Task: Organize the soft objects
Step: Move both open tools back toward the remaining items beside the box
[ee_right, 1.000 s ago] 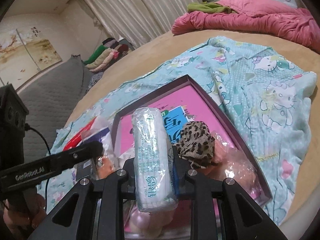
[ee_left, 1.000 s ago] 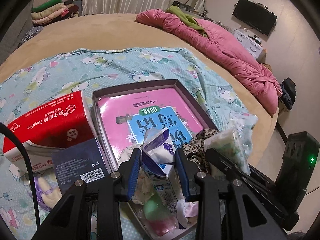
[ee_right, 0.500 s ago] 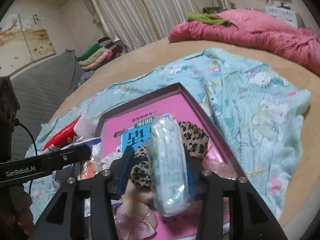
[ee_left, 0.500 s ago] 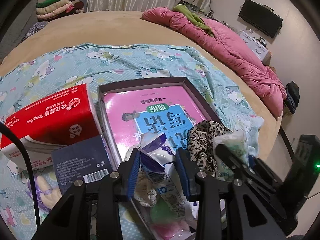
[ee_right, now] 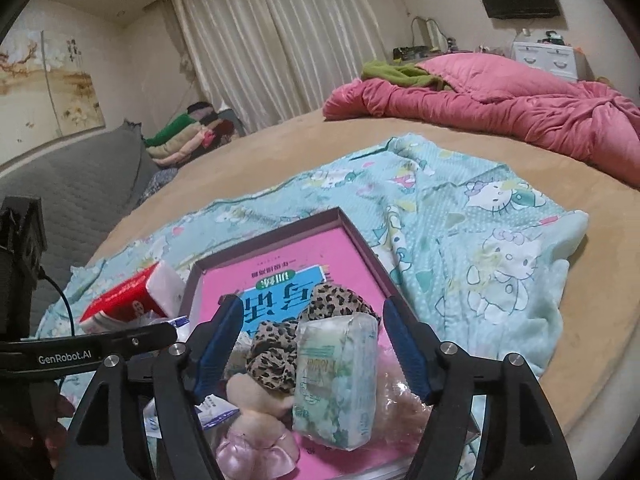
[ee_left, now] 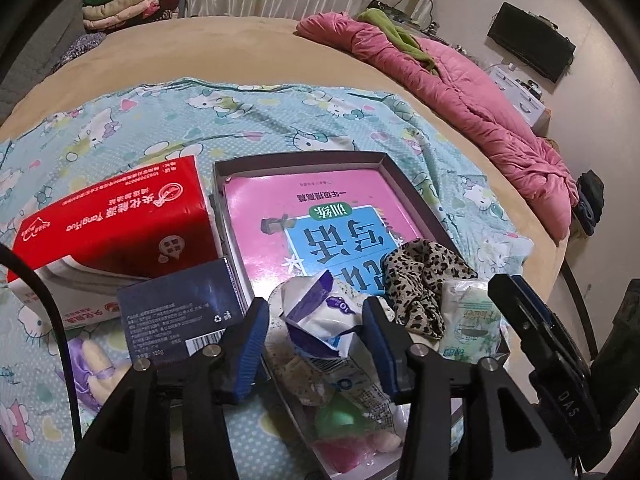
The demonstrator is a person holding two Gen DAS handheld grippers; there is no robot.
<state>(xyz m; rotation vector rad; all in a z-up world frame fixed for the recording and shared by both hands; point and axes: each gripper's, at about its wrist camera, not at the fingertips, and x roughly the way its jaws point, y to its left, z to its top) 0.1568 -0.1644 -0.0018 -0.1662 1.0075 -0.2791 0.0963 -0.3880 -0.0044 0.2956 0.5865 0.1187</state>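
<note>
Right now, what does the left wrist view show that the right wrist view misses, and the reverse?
Only the left wrist view shows the dark blue barcoded box beside the tray. Only the right wrist view shows the wall painting and a pink plush toy. Both show the tray, leopard-print cloth, red tissue pack, wrapped tissue pack and both open grippers.

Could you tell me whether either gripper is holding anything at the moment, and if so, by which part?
Nothing is held. The right gripper is open around the tissue pack; the left gripper is open around the crumpled packet.
</note>
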